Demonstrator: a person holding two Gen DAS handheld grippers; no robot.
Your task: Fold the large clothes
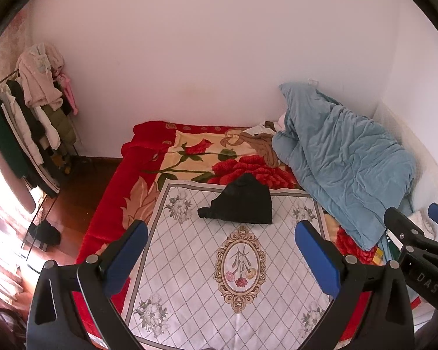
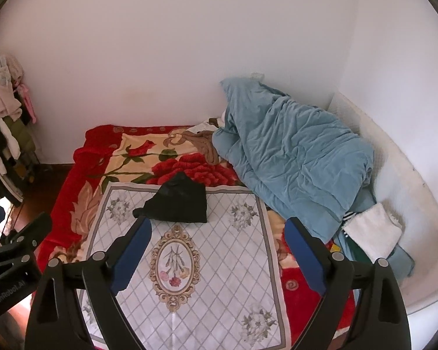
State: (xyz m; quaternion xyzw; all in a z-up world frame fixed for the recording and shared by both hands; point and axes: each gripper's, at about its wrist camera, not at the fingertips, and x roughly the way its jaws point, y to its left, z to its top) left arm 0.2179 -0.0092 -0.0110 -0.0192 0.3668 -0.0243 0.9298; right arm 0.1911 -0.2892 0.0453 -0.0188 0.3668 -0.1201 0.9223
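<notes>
Left wrist view first: left gripper [image 1: 220, 234] hangs above the bed with its blue-padded jaws wide apart and nothing between them; beyond the fingertips a black garment [image 1: 239, 201], bunched into a rough folded heap, lies at the far edge of a white floral cloth [image 1: 189, 277] spread over a red rose blanket [image 1: 189, 151]. A rumpled blue duvet [image 1: 341, 157] is piled against the wall, and a clothes rack [image 1: 29, 122] stands across the floor. Right wrist view: right gripper [image 2: 217, 233] is likewise spread open and empty over the white cloth, the black garment [image 2: 178, 204] just past its left fingertip, a folded white towel [image 2: 373, 233] beside the duvet
</notes>
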